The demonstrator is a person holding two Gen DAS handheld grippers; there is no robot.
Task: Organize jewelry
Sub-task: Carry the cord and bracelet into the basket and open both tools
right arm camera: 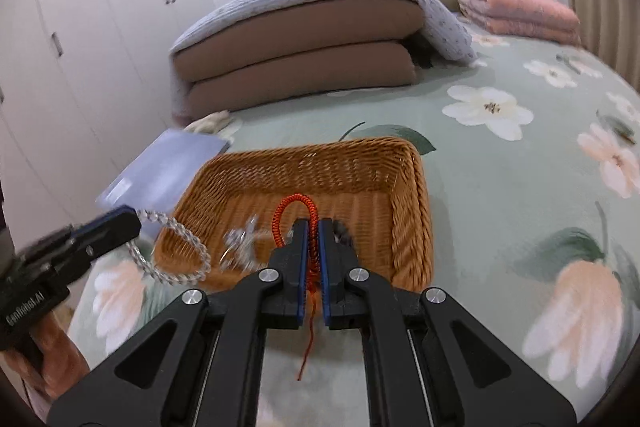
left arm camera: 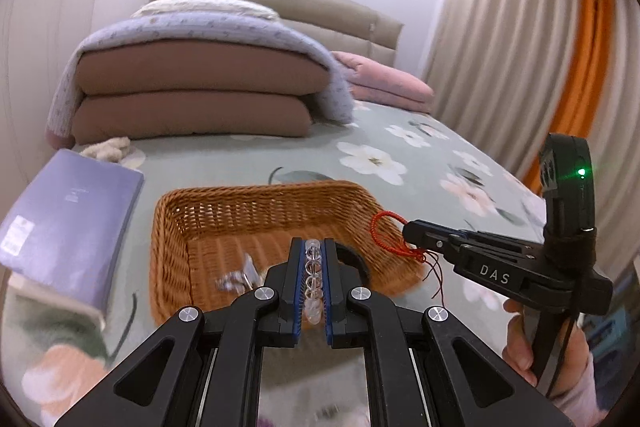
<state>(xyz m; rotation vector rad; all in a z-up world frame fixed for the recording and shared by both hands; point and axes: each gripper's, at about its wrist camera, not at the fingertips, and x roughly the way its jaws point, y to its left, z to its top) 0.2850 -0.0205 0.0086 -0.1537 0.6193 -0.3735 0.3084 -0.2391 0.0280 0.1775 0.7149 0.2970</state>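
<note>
Light and limp, the clear bead bracelet (left arm camera: 313,277) hangs pinched in the left gripper (left arm camera: 313,251) while the right gripper (right arm camera: 313,227) pinches the soft red cord bracelet (right arm camera: 295,211) near the wicker basket (right arm camera: 416,211); hold either by its strand.

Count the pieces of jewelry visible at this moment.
4, though some may be hidden: a clear bead bracelet in the left gripper, a red cord bracelet in the right gripper, a silver piece and a dark ring-shaped piece, partly hidden, in the basket.

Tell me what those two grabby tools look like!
Both grippers, left and right, are black, angular frames with silver round bolts and blue pads. White letters mark their sides. The right one carries a green light, a black cable, and a pink sleeve behind it.
</note>
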